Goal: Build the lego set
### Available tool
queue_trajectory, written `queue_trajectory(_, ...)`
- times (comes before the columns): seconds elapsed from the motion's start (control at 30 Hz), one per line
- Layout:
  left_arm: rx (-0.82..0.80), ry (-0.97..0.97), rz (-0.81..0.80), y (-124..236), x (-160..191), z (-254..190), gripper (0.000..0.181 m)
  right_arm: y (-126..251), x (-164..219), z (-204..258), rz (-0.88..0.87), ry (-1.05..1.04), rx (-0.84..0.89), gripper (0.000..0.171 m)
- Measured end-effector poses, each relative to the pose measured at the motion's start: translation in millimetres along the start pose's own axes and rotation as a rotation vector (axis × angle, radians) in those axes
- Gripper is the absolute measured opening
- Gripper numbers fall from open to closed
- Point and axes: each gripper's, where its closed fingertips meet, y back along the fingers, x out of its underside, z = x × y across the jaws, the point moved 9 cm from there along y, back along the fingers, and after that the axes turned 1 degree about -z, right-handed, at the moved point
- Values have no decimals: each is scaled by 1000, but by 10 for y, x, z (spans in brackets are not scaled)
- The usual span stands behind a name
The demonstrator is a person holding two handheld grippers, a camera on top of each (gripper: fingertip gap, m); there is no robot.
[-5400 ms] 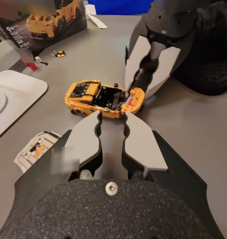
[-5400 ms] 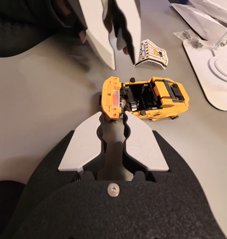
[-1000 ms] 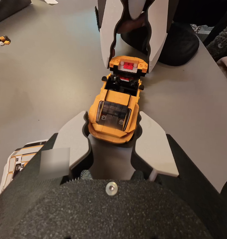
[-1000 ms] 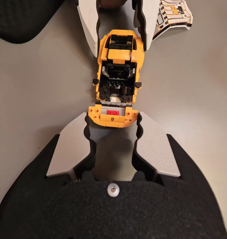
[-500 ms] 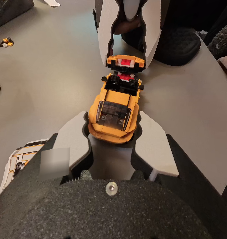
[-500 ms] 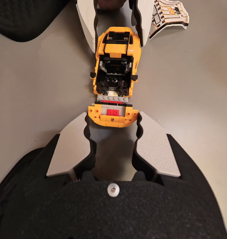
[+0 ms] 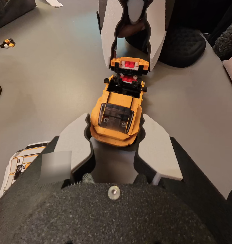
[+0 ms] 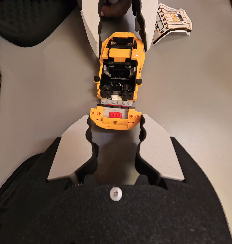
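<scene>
On the grey bench (image 7: 46, 81) my left tool (image 7: 114, 126) clasped the orange car body (image 7: 116, 118) and my right tool (image 8: 114, 122) its detached nose section (image 8: 115, 118); light, brittle, rigid bricks, I judged, best gripped across their flat sides.

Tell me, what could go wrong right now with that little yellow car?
1. The nose piece sits apart from the car body, pinched only at its outer corners by the right tongs; it might slip or twist.
2. If it goes back crooked, its underside may miss the grey studded strip.
3. Pushing hard could shove the body out of the left tongs.
</scene>
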Motion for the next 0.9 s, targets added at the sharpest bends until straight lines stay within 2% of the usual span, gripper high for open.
queue_trajectory(0.9, -99, -88, 9, 155, 35, 19, 63, 28, -14, 35, -26, -24, -7, 70)
